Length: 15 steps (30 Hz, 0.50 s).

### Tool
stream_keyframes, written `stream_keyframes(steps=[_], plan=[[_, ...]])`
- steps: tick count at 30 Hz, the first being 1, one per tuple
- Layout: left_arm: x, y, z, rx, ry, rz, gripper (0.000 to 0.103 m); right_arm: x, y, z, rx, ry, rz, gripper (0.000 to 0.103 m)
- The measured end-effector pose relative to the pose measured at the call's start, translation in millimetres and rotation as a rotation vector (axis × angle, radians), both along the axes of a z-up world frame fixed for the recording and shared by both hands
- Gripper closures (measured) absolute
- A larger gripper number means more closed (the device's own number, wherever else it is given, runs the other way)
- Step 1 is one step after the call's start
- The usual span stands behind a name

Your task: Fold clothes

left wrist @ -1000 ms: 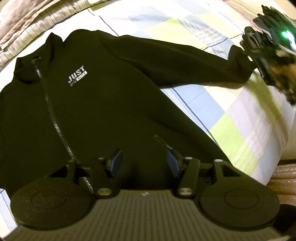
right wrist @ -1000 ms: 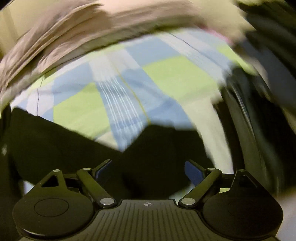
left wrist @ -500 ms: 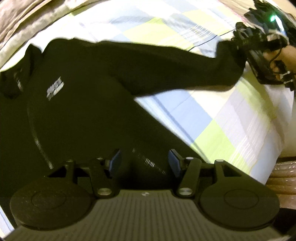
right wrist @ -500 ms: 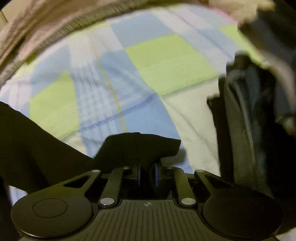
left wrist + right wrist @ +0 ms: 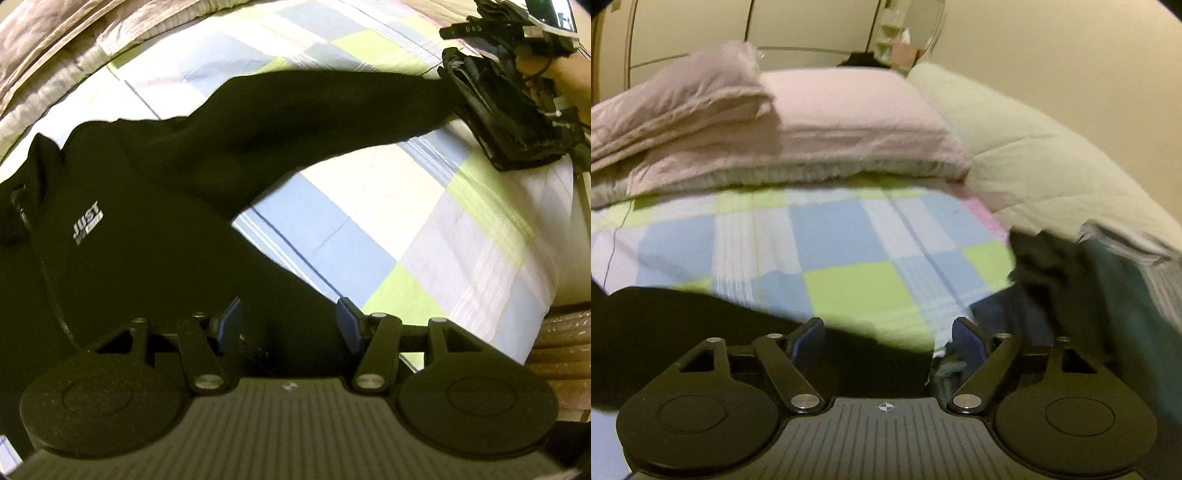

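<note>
**Left wrist view, near to far.** Your left gripper [image 5: 288, 328] points steeply down over the lower front of the black zip jacket [image 5: 147, 258]. Its blue pads [image 5: 229, 325] stand part-way apart with dark cloth between them. It cannot be told whether they pinch that cloth. The jacket lies front-up on the checked bedsheet [image 5: 369, 206]. Its zipper [image 5: 51, 295] curves up the left side of the jacket, and a white "JUST" logo [image 5: 88, 221] sits on the chest. The collar [image 5: 40, 155] lies at the jacket's far left end. One sleeve [image 5: 295, 122] stretches from the jacket's shoulder towards the upper right, raised off the sheet with a shadow under it. Its cuff meets your right gripper, which a hand [image 5: 569, 88] holds beyond the sleeve's end.

**Right wrist view, near to far.** Your right gripper [image 5: 888, 339] has just been opening, and its jaws now stand wide. The black cuff lies between them towards the left pad, and its edge stops short of the right pad, so the cuff is released, not clamped. A heap of dark clothes [image 5: 1063, 277] lies right of the cuff. Beyond the cuff, across the sheet, a folded pinkish quilt [image 5: 812, 122] is stacked. A pale green quilt [image 5: 1015, 147] lies to the right of it.
</note>
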<state>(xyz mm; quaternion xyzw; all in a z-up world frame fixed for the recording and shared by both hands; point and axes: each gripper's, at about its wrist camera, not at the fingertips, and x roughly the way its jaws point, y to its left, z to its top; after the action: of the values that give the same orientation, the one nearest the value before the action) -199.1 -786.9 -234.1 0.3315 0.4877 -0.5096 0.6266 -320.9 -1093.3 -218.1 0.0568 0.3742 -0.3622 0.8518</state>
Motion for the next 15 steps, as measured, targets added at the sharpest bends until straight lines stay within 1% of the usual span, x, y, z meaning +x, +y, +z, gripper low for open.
stream_keyframes(steps=[2, 6, 11, 15], plan=[[1, 8, 0, 0.010, -0.001, 0.016, 0.051, -2, 10, -5, 0.042, -0.009, 0.014, 0.024], [6, 29, 3, 0.029, -0.024, 0.061, 0.051, -5, 35, -22, 0.187, 0.017, 0.060, 0.024], [18, 62, 19, 0.027, -0.077, 0.139, 0.050, -8, 66, -35, 0.374, 0.050, 0.048, 0.024], [34, 102, 34, 0.010, -0.124, 0.213, 0.046, 2, 96, -29, 0.426, 0.068, 0.070, 0.024]])
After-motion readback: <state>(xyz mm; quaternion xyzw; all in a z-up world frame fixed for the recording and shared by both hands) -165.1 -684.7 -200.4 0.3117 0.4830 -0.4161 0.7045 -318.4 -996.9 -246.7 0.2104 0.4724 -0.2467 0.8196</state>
